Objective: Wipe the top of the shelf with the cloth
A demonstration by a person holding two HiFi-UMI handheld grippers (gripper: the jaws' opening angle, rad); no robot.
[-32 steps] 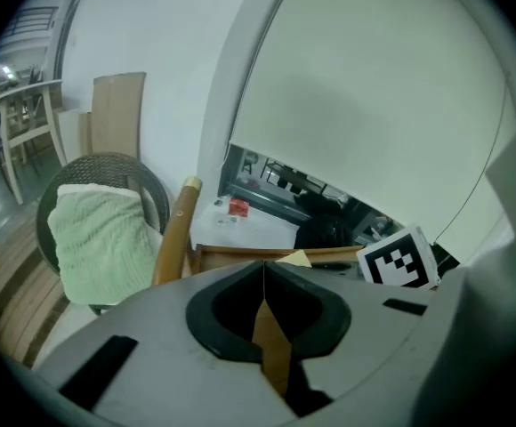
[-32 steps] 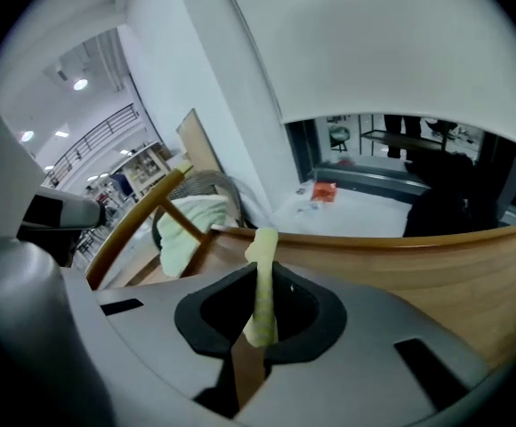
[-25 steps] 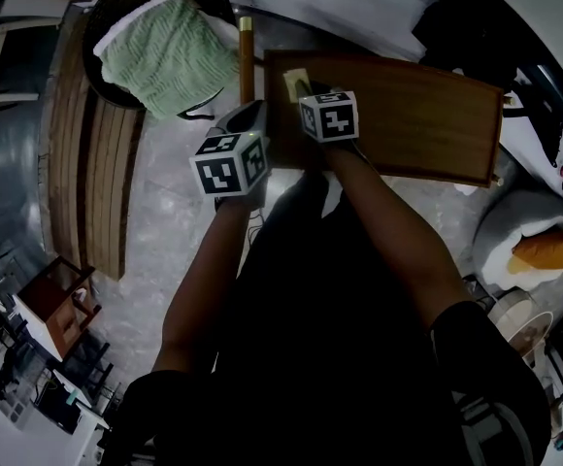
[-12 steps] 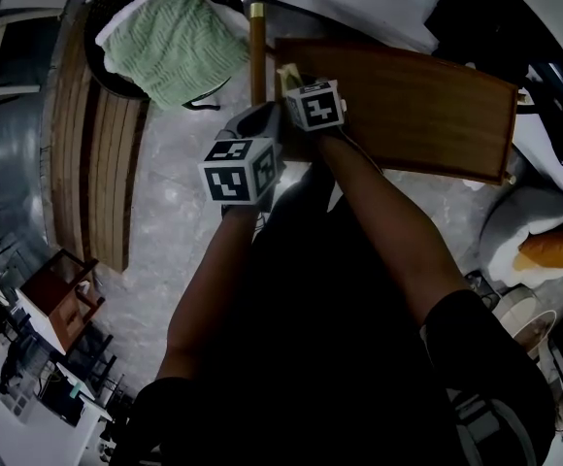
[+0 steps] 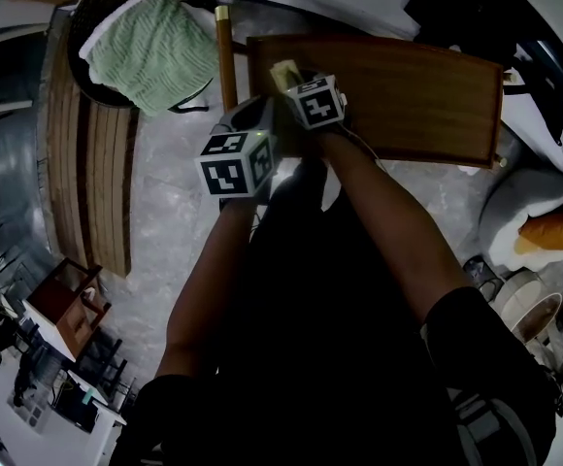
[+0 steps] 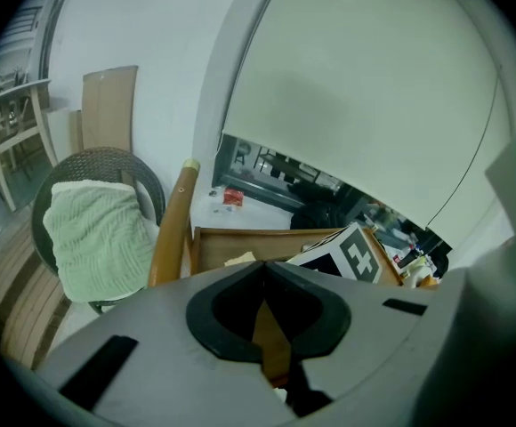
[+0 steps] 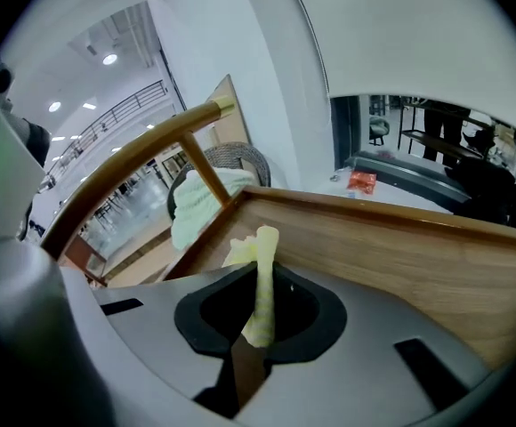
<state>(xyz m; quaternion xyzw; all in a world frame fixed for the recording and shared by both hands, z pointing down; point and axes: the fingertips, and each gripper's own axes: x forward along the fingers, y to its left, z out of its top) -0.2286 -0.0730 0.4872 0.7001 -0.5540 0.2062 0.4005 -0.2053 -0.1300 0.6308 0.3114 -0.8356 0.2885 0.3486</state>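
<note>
Right gripper view: right gripper [image 7: 263, 265] fingers are pinching the partly hidden cloth [image 7: 260, 310] above the shelf [image 7: 400, 247]; left gripper [image 6: 264, 263] fingers are touching, empty.

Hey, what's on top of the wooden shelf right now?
Only a yellow cloth, pinched in the right gripper, near one corner of the shelf. The rest looks bare; the patch beneath the gripper is hidden.
</note>
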